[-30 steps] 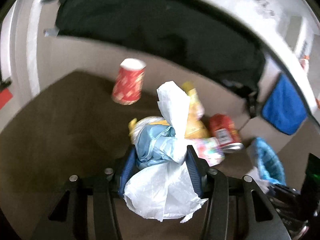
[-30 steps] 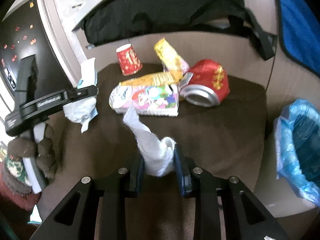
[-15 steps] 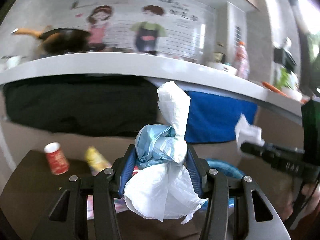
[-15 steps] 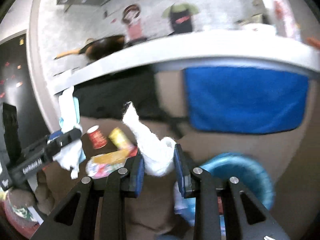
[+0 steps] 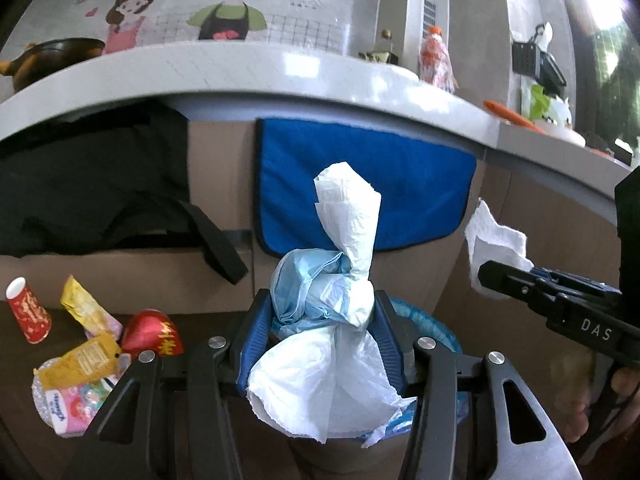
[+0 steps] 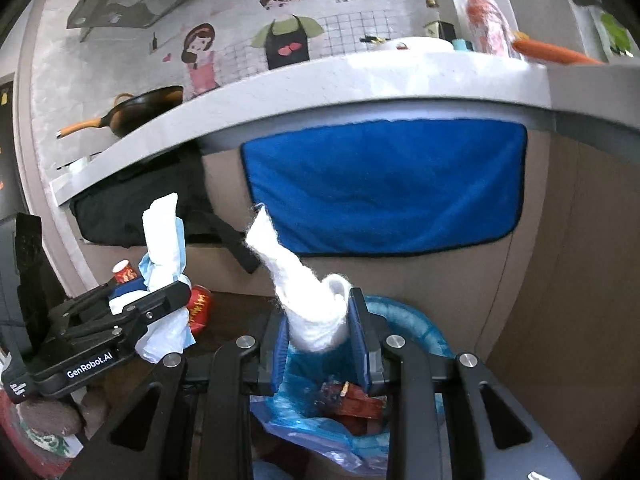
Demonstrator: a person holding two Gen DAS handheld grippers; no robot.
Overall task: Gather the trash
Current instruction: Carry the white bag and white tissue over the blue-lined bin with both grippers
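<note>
The trash bin (image 6: 416,322) stands below and just ahead of the right gripper (image 6: 318,320), right of the low table (image 5: 16,332). On the table lie a paper cup (image 5: 28,314), a can (image 5: 154,332) and snack wrappers (image 5: 86,312). Behind, a towel (image 6: 380,184) hangs under the counter (image 6: 320,88), a pan (image 6: 136,112) on top

Crinkled paper wad (image 5: 340,344), plush blue cloth (image 6: 380,184)

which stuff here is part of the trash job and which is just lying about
Job:
left gripper, shut on white and blue wad
right gripper, shut on white tissue
blue-lined bin
red can
paper cup
wrappers

Lying about:
blue towel
black bag
pan
</note>
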